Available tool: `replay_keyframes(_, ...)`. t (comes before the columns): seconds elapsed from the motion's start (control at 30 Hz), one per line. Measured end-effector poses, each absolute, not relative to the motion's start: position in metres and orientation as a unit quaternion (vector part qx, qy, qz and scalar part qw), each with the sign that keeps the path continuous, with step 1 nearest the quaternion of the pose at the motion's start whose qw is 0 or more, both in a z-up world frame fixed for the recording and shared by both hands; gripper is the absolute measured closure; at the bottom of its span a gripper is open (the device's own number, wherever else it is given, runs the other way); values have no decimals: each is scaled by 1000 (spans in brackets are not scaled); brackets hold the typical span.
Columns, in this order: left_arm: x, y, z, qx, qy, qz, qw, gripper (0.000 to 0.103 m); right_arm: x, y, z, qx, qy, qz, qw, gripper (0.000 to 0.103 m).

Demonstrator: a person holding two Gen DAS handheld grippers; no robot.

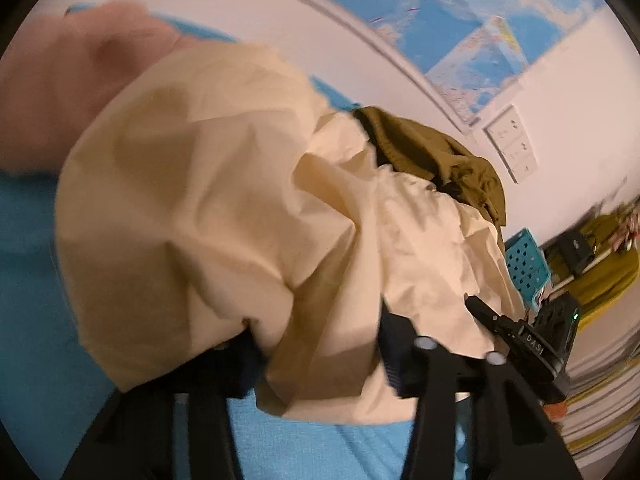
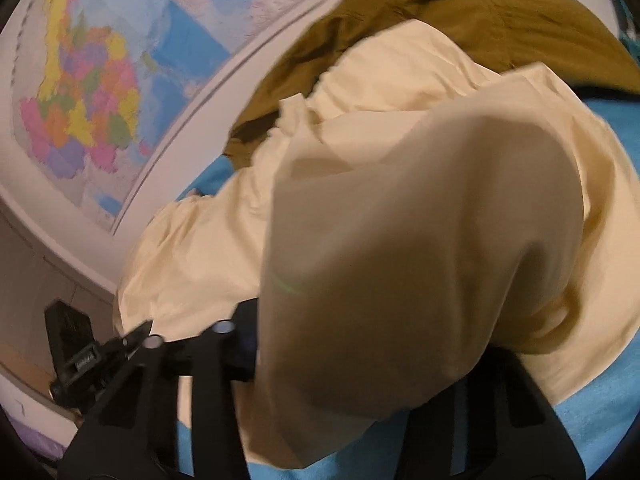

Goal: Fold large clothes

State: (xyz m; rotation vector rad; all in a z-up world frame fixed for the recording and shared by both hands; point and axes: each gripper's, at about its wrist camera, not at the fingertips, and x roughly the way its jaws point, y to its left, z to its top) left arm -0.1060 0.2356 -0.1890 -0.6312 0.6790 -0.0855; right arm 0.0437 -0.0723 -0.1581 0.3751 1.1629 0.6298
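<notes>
A large cream garment [image 1: 200,208] lies bunched on the blue surface [image 1: 24,280]. In the left wrist view a thick fold of it runs between my left gripper's [image 1: 320,360] black fingers, which are shut on it; the cloth hides the fingertips. In the right wrist view the same cream garment [image 2: 420,240] billows over my right gripper [image 2: 360,360], whose jaws also pinch a fold, the tips buried under it. An olive-green garment [image 1: 440,156] rests crumpled on the far end of the cream one and also shows as the olive-green garment [image 2: 440,20] in the right wrist view.
A coloured map [image 2: 80,92] covers the white wall behind. A blurred pink cloth [image 1: 60,92] sits at the far left. A blue perforated basket [image 1: 526,268] and a wall socket panel [image 1: 512,144] are at the right. A black device [image 1: 536,340] juts in beside my left fingers.
</notes>
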Motion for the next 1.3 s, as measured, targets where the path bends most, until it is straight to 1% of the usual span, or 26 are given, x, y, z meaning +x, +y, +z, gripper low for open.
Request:
replay_keyframes(0.03, -106, 234, -185, -299, 326, -42, 896, 70, 42, -70, -153, 168, 532, 297, 775, 68)
replay_keyframes(0.1, -107, 234, -179, -290, 325, -43, 899, 73, 38, -68, -143, 164, 523, 313, 775, 75)
replay_keyframes(0.13, -109, 236, -177, -291, 324, -45, 899, 75, 37, -68, -140, 166, 521, 319, 775, 75)
replay_keyframes(0.2, -111, 239, -175, -293, 322, -49, 899, 75, 36, -67, -137, 168, 523, 330, 767, 75)
replay_keyframes(0.23, -109, 241, -177, -294, 328, -51, 897, 71, 37, -67, -140, 171, 530, 329, 763, 73)
replay_keyframes(0.27, -106, 244, -181, -298, 335, -55, 892, 69, 39, -68, -143, 175, 535, 324, 760, 69)
replay_keyframes(0.33, -99, 254, -194, -321, 352, -58, 877, 53, 43, -69, -153, 181, 550, 318, 751, 57)
replay_keyframes(0.37, -97, 259, -199, -327, 355, -64, 873, 51, 44, -71, -157, 188, 555, 310, 748, 53)
replay_keyframes(0.4, -95, 263, -203, -334, 356, -70, 870, 47, 46, -72, -163, 199, 560, 311, 742, 47)
replay_keyframes(0.43, -95, 264, -205, -338, 357, -75, 867, 34, 46, -72, -164, 202, 563, 313, 738, 43)
replay_keyframes(0.47, -90, 266, -210, -344, 365, -88, 860, 26, 48, -71, -168, 212, 567, 315, 731, 36)
replay_keyframes(0.5, -90, 265, -210, -347, 357, -98, 862, 19, 48, -70, -170, 218, 568, 317, 728, 30)
replay_keyframes(0.53, -88, 263, -209, -346, 355, -99, 863, 15, 49, -69, -172, 223, 567, 318, 726, 28)
replay_keyframes(0.57, -87, 261, -207, -342, 355, -101, 864, 11, 51, -67, -173, 223, 568, 317, 726, 27)
replay_keyframes(0.6, -84, 256, -205, -334, 355, -98, 868, 9, 52, -65, -173, 224, 568, 315, 727, 33)
replay_keyframes(0.67, -80, 251, -203, -325, 352, -80, 874, 9, 52, -64, -172, 215, 562, 313, 735, 54)
replay_keyframes(0.7, -80, 249, -202, -324, 353, -77, 875, 21, 52, -66, -172, 216, 559, 316, 735, 61)
replay_keyframes(0.73, -78, 249, -202, -329, 355, -79, 872, 36, 51, -67, -171, 218, 556, 319, 736, 63)
replay_keyframes(0.77, -78, 249, -203, -336, 356, -83, 868, 43, 50, -66, -168, 212, 553, 321, 739, 67)
replay_keyframes(0.83, -80, 248, -197, -333, 353, -76, 871, 62, 45, -60, -156, 178, 538, 329, 756, 71)
replay_keyframes(0.87, -82, 248, -195, -326, 352, -72, 874, 66, 44, -59, -152, 174, 533, 333, 758, 73)
replay_keyframes(0.9, -84, 245, -189, -313, 347, -72, 881, 72, 43, -59, -146, 173, 527, 339, 760, 75)
replay_keyframes(0.93, -86, 244, -185, -304, 343, -72, 886, 75, 43, -58, -142, 170, 522, 342, 763, 76)
replay_keyframes(1.03, -93, 240, -167, -282, 330, -77, 897, 78, 40, -53, -123, 153, 506, 356, 771, 78)
replay_keyframes(1.13, -101, 240, -144, -262, 311, -86, 909, 78, 40, -50, -100, 146, 487, 372, 777, 80)
replay_keyframes(1.3, -117, 248, -98, -238, 268, -102, 928, 79, 42, -35, -46, 130, 435, 413, 789, 81)
